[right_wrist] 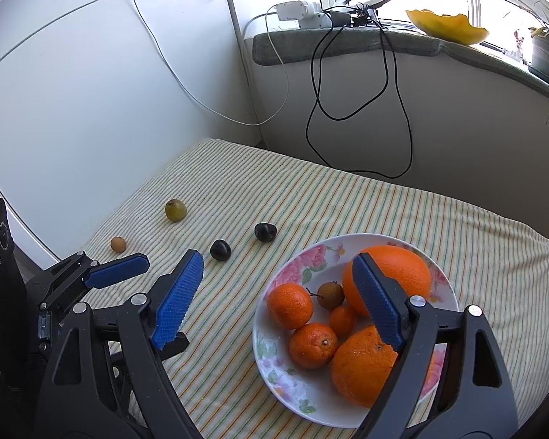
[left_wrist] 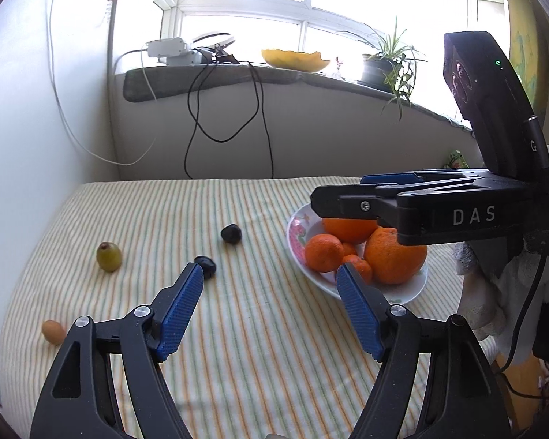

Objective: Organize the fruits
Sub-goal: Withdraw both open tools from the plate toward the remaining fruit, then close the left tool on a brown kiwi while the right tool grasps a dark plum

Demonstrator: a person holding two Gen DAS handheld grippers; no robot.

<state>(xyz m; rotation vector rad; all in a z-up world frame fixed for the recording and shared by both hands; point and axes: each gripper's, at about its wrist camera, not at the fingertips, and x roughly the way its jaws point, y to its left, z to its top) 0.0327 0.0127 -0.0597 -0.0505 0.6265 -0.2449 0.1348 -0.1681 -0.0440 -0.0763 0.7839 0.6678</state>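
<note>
A flowered plate (right_wrist: pixel 274 351) holds two big oranges (right_wrist: pixel 395 274), mandarins (right_wrist: pixel 289 305) and small fruits. My right gripper (right_wrist: pixel 278 258) hangs open above the plate's left rim, pressing on nothing. On the striped cloth lie two dark plums (right_wrist: pixel 220 250), a green fruit (right_wrist: pixel 175 210) and a small orange-brown fruit (right_wrist: pixel 118 244). In the left wrist view my left gripper (left_wrist: pixel 271 269) is open over bare cloth, with a dark plum (left_wrist: pixel 206 265) at its left fingertip, the plate (left_wrist: pixel 296 234) at its right, and the green fruit (left_wrist: pixel 109 256) further left.
The striped cloth (left_wrist: pixel 238 329) covers the table, which meets a white wall on the left and a low wall at the back. Black and white cables (right_wrist: pixel 347 109) hang from the windowsill. A gloved hand (left_wrist: pixel 486 292) holds the right gripper at the right.
</note>
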